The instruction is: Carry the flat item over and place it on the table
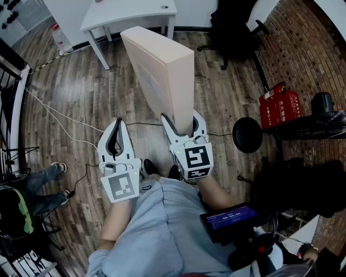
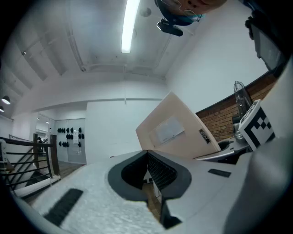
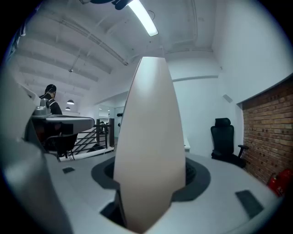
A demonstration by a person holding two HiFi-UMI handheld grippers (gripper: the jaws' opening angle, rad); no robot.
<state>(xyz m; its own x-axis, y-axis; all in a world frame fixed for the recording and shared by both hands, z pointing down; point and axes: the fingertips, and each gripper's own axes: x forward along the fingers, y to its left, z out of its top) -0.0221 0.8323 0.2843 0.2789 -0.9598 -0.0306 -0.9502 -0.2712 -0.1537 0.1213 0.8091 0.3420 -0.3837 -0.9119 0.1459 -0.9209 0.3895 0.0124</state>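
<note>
Nearest to you, the left gripper point(image 1: 116, 124) hung in front of your body with its jaws brought together. Nothing was between them, and it took no part in the carrying.

Just to the right of it, the right gripper point(image 1: 184, 124) had its jaws partly apart and pressed on both faces of the flat item point(image 1: 162, 70). This was a thin beige box. It stood on its lower edge in the jaws and rose up and away from you, tilted a little to the far left. On its broad side there was a pale label. The box was shut, so I cannot tell what was in it, if anything.

I judge that you were in the carrying step: the item was lifted over the wooden floor point(image 1: 92, 92) and well apart from the white table point(image 1: 130, 13), which stood at the far side, a little to the left. The next move called for walking forward to the table, turning the wrist so the broad face looked down, lowering it onto the top and only then opening the jaws.

At the far right a red case point(image 1: 279, 103) stood on the floor near the brick wall, closed, with its contents not visible.
</note>
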